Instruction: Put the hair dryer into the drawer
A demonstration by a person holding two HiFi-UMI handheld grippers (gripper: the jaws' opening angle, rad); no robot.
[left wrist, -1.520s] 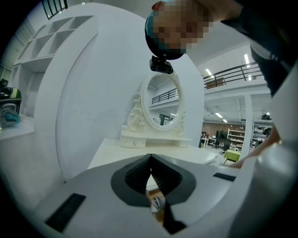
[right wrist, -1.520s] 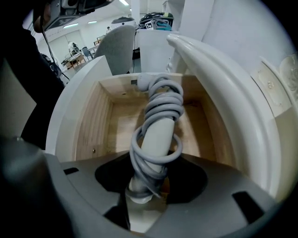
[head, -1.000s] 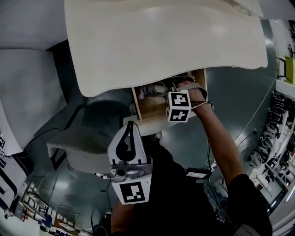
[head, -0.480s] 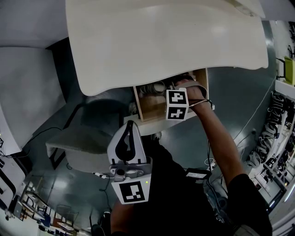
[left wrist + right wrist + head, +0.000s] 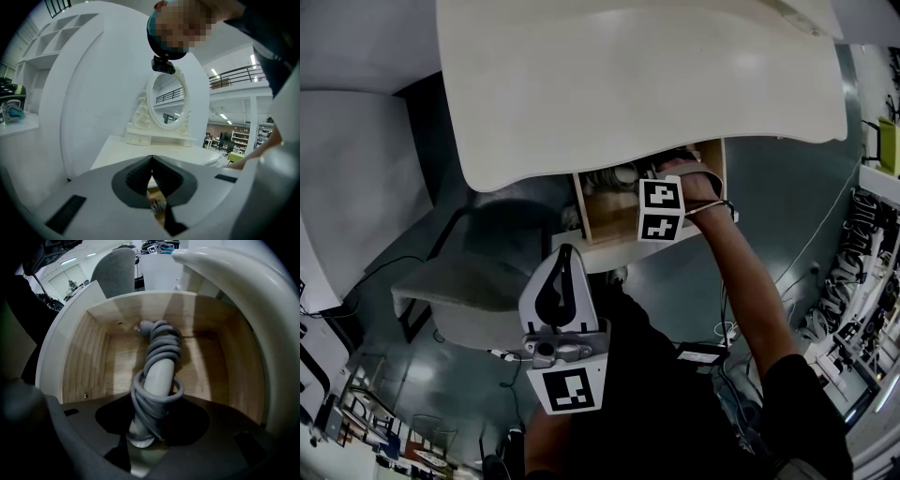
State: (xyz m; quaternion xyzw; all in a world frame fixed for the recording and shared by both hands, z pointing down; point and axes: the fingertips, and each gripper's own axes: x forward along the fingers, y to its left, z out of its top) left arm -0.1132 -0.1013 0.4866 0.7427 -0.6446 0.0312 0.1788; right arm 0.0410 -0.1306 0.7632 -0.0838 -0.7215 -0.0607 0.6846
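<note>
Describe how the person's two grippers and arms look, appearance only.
The left gripper is a white shell that tapers to a point around a black teardrop opening, with dark grey ribbed pads. It carries a white marker cube printed with black squares. The right gripper has dark grey jaws and a similar cube. The person wears a black short sleeve.

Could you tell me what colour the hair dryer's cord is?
The cord is grey, best seen in the right gripper view.
</note>
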